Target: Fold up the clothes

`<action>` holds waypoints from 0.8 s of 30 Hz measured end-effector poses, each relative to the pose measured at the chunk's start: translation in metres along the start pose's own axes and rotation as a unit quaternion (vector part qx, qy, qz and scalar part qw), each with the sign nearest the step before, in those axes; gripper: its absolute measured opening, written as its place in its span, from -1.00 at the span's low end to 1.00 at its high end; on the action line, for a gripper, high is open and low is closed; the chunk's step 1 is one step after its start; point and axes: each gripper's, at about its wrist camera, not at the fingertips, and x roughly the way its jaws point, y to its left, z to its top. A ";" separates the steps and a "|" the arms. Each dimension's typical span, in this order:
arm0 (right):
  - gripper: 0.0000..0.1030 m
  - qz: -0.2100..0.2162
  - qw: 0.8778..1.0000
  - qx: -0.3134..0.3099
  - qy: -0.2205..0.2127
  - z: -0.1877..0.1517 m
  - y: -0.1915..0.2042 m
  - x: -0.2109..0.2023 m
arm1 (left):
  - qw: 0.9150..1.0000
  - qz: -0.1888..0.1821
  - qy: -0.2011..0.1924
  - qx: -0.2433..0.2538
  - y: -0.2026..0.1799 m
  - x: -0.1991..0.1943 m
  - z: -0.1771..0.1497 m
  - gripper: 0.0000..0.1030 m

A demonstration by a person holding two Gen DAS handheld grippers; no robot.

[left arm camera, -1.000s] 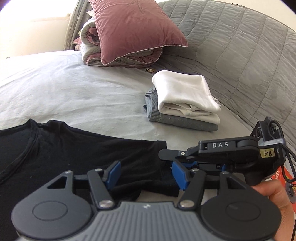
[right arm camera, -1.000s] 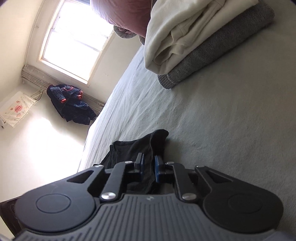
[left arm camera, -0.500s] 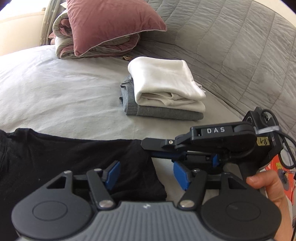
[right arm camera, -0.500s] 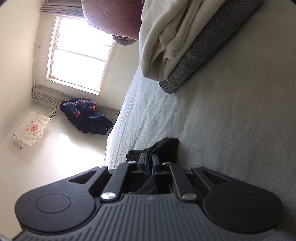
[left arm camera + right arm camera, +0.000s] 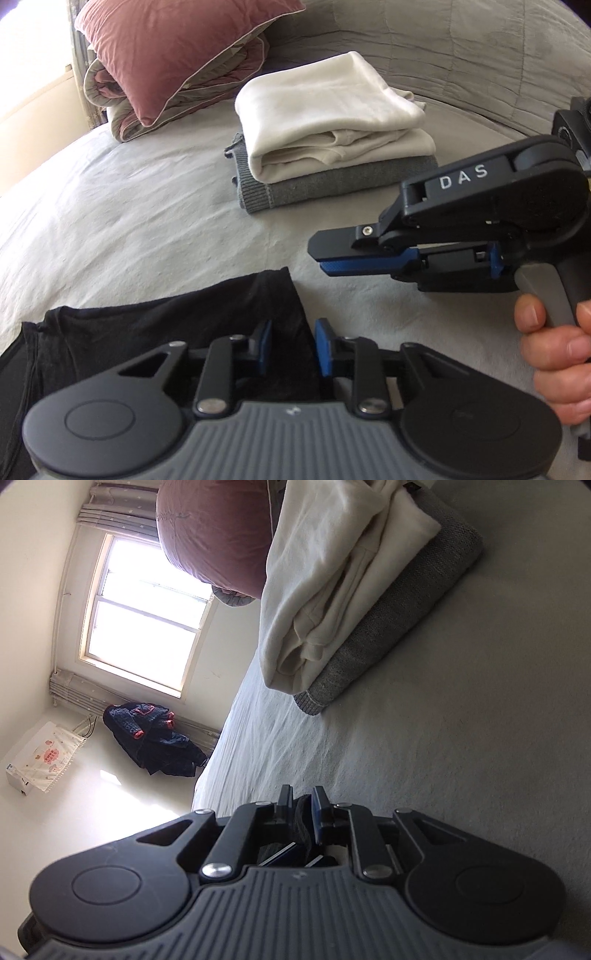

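Black T-shirt (image 5: 155,332) lies at lower left on the bed (image 5: 110,221); our left gripper (image 5: 291,341) closes on its hem, right gripper (image 5: 354,264) opening above it, apparently empty.

A maroon pillow (image 5: 177,48) leans on a rolled quilt (image 5: 110,99) at the head of the grey bed (image 5: 129,221). Beyond the bed's edge, a bright window (image 5: 147,616), a dark heap (image 5: 155,746) on the floor, and a white box (image 5: 40,760).
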 end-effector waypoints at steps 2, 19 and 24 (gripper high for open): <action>-0.66 0.002 1.000 0.002 0.000 -0.001 0.000 0.004 | 1.000 -0.001 0.001 -0.028 0.009 0.001 0.000 -0.93; -0.02 0.023 0.997 -0.059 0.036 -0.028 0.040 0.043 | 0.871 -0.198 -0.104 -0.438 0.178 -0.034 -0.056 -0.96; -0.02 0.054 0.991 -0.097 0.069 -0.052 0.059 0.063 | 0.830 -0.214 -0.126 -0.500 0.210 -0.038 -0.087 -0.96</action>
